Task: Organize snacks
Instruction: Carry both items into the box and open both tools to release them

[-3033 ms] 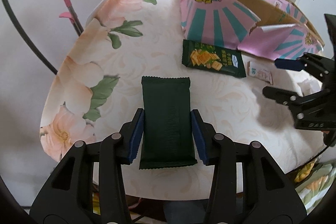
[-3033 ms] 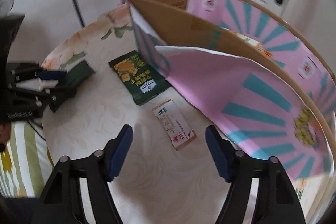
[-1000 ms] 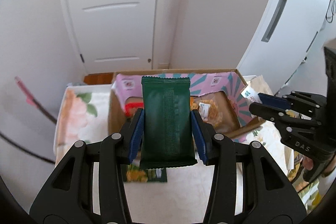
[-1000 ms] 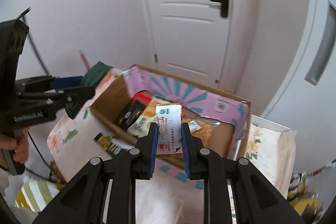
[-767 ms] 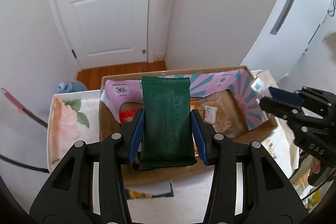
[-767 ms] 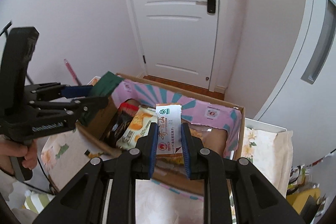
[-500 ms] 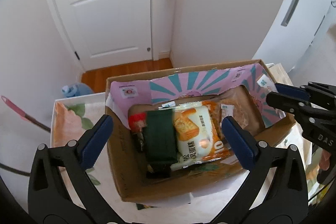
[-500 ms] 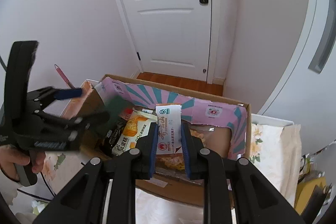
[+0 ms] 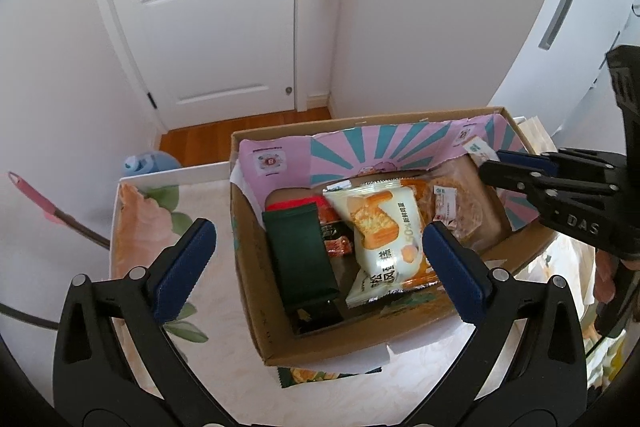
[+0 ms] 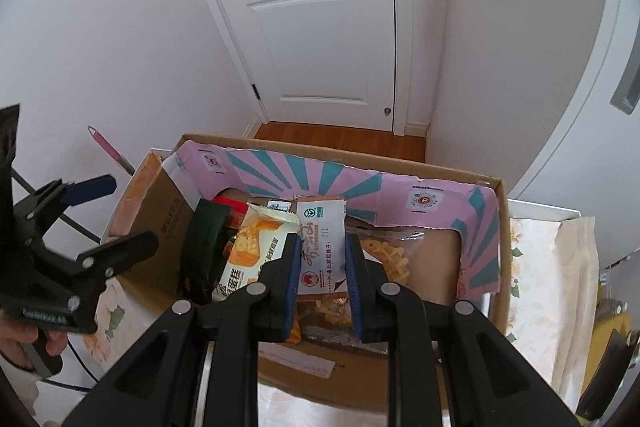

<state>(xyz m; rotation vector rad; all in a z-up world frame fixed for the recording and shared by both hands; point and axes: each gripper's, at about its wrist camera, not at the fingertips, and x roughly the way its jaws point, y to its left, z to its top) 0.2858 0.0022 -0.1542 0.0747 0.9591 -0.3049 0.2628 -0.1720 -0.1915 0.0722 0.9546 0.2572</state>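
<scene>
left gripper (image 9: 318,267) jaws gaping with nothing in them, dark green packet (image 9: 302,259) lying in the box (image 9: 256,291) mid-frame; right gripper (image 10: 322,263) clamped on the white sachet (image 10: 322,247) over the box; let go crooked and it could catch the rim and slide onto the worktop (image 9: 216,323)

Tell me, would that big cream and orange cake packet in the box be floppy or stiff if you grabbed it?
Probably soft and puffy: the cake packet looks air-filled, so it would likely give under the pads. Its glossy film may be a bit slippery. It leans tilted on the other snacks in the cardboard box, so it seems light and could shift easily.
</scene>
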